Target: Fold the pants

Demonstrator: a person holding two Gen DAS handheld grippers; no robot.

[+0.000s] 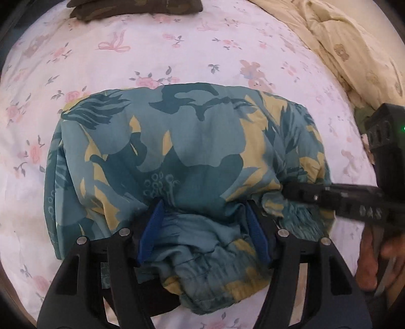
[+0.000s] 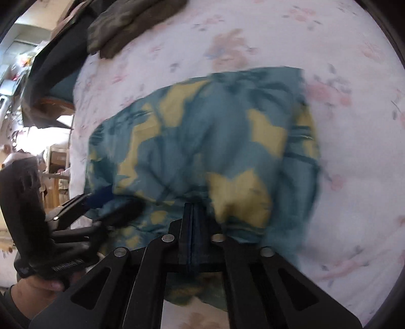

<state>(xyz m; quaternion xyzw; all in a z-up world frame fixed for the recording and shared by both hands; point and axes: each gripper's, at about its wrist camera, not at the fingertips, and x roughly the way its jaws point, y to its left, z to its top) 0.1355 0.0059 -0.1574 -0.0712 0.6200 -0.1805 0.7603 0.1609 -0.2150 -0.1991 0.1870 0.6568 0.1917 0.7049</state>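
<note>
Only left wrist view shows yellow quilt

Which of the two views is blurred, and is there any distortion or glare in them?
Right wrist view: motion blur smears the pants and the floral sheet; a bright, washed-out room shows at the left edge. Left wrist view: sharp on the pants; only the hand is blurred. Both views bend straight edges, fisheye style, with dark corners.

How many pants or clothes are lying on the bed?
2 that I can see. The teal-and-yellow pants lie folded in the middle of the flowery sheet. A dark camouflage garment sits at the far edge. More may be hidden out of view.
</note>
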